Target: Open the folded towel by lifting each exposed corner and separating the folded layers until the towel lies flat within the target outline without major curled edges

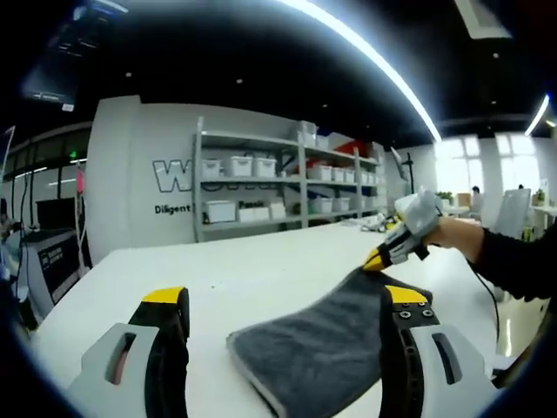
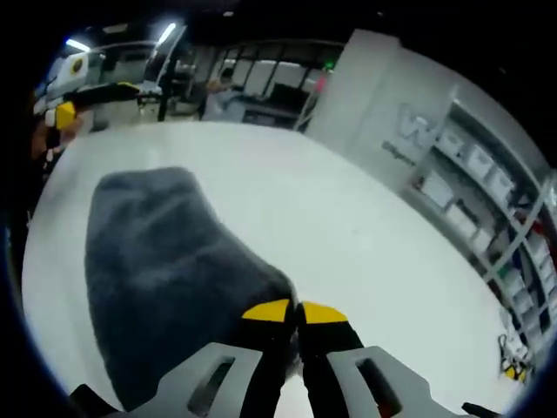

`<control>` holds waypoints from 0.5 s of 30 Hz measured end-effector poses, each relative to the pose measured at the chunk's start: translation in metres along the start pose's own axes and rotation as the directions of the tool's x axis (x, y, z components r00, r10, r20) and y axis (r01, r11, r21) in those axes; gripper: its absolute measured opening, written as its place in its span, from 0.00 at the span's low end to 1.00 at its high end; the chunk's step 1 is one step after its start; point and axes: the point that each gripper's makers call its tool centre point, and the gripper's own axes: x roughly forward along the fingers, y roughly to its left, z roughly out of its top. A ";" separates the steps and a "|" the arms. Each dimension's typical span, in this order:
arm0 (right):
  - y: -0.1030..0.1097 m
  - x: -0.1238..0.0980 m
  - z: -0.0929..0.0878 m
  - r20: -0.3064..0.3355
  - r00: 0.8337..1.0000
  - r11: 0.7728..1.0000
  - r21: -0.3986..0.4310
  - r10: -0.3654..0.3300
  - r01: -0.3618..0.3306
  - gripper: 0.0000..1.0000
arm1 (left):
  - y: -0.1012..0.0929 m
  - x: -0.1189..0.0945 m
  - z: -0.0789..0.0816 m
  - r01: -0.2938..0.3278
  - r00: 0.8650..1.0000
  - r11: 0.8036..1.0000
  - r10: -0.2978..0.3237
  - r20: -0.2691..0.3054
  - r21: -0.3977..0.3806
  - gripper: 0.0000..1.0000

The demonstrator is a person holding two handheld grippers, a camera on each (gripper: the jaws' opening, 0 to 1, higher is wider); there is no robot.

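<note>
Right gripper (image 2: 297, 311) pinches grey towel (image 2: 165, 279) corner, jaws closed. Left gripper (image 1: 283, 305) jaws wide, holding nothing. Thin pinch may slip, refolding the layer.

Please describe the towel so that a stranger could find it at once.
On the large white table in front of the shelving rack lies one dark grey, fuzzy folded towel. Nothing else on the table is soft or dark; the right claw pinches its corner.

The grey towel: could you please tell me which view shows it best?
The right gripper view: the grey towel spreads across the white table, with the right claw shut on its near edge. The left gripper view shows only one folded end, partly behind a jaw of the open left claw.
</note>
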 end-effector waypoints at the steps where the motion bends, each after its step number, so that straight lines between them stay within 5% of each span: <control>1: -0.001 0.000 -0.001 0.001 1.000 1.000 0.000 -0.001 0.001 0.00 | 0.001 0.000 0.000 -0.002 1.000 1.000 0.002 0.000 -0.001 0.89; 7: -0.004 0.013 -0.019 -0.035 0.999 0.999 -0.036 -0.021 0.019 0.03 | 0.008 -0.003 -0.004 -0.030 0.999 1.000 0.030 -0.012 0.004 0.89; 10: -0.011 0.015 -0.031 -0.080 0.995 0.996 -0.069 -0.061 0.056 0.29 | 0.009 -0.004 -0.005 -0.032 0.999 0.999 0.033 -0.015 0.008 0.89; 15: -0.032 0.003 -0.032 -0.046 0.982 0.983 -0.023 -0.183 0.182 0.51 | 0.014 -0.007 -0.009 -0.041 0.999 0.999 0.041 -0.029 0.002 0.88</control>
